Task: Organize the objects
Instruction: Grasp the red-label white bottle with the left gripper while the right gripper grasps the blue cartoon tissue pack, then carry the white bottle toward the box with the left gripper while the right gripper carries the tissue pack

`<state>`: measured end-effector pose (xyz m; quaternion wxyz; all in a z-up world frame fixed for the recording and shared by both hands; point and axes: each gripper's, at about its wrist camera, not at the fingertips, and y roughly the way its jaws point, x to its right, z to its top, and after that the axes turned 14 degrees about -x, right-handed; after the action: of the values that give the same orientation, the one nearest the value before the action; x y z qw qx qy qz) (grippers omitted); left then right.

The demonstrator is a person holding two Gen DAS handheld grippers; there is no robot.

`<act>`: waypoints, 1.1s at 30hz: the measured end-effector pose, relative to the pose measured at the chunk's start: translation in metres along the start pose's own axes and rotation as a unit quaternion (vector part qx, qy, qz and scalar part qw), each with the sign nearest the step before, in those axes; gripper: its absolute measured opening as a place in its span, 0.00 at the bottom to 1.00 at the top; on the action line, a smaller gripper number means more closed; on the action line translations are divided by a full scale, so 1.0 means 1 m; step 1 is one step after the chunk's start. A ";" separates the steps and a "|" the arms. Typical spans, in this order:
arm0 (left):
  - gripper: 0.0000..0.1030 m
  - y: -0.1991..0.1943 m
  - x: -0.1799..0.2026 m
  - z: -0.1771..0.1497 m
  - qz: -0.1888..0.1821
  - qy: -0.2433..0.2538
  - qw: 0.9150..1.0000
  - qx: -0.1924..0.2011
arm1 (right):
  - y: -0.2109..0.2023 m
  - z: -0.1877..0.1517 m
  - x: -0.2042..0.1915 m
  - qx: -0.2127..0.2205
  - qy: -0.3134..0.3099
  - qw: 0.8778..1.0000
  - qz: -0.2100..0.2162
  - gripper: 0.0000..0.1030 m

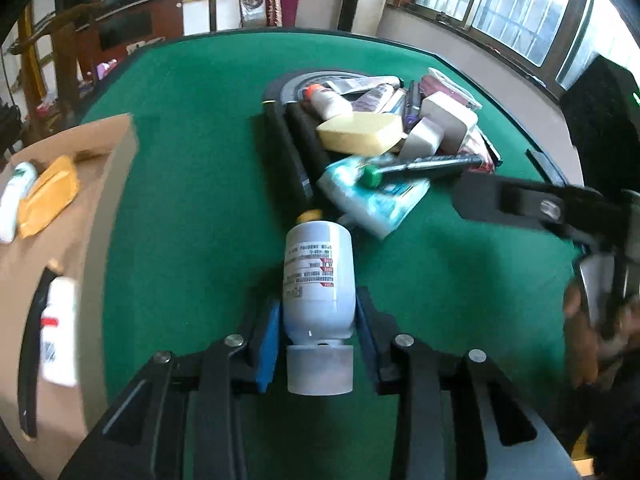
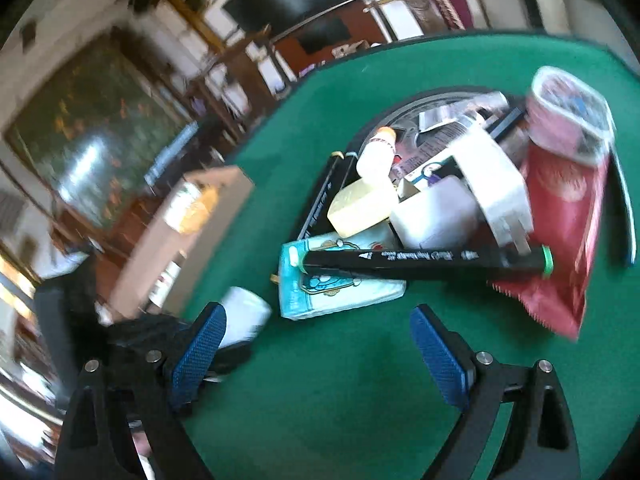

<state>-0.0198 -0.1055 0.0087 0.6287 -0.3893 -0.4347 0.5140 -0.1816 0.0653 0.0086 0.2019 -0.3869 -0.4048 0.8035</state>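
Squarely between the blue pads of the left gripper (image 1: 318,344) sits a white bottle (image 1: 319,280) (yellow-tipped, seemingly clamped) above the green table (image 1: 192,160), cardboard box (image 1: 108,184) leftward, while the right gripper (image 2: 316,356) gapes empty near the pile.

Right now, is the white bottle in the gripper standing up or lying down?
Lying down. The white bottle lies lengthwise over the green table, clamped at its neck end between the left gripper pads.

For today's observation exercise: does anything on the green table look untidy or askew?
Yes. The black marker lies slanted across a jumbled heap, resting on the teal tissue packet and red pouch. Nothing looks spilled or broken.
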 end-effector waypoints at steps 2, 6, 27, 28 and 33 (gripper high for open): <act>0.33 -0.003 -0.007 -0.006 -0.011 -0.002 1.000 0.006 | 0.007 0.006 -0.006 -0.007 -0.019 0.999 -0.038 0.94; 0.33 -0.003 -0.010 -0.007 -0.015 -0.003 1.000 0.010 | 0.027 0.018 -0.009 -0.033 -0.038 0.995 -0.084 0.94; 0.33 -0.008 -0.002 -0.017 -0.035 0.000 0.999 0.016 | 0.002 -0.001 -0.024 -0.014 -0.058 0.997 -0.043 0.75; 0.33 -0.009 0.000 -0.017 -0.035 0.000 0.999 0.019 | 0.002 -0.002 -0.022 -0.017 -0.054 0.998 -0.031 0.75; 0.33 -0.016 0.000 -0.018 -0.033 -0.004 0.999 0.029 | 0.001 -0.006 -0.018 -0.020 -0.036 0.999 0.026 0.75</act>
<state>0.0022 -0.1091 0.0182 0.6547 -0.3540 -0.4345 0.5072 -0.1657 0.0560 0.0144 0.1584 -0.3726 -0.4173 0.8136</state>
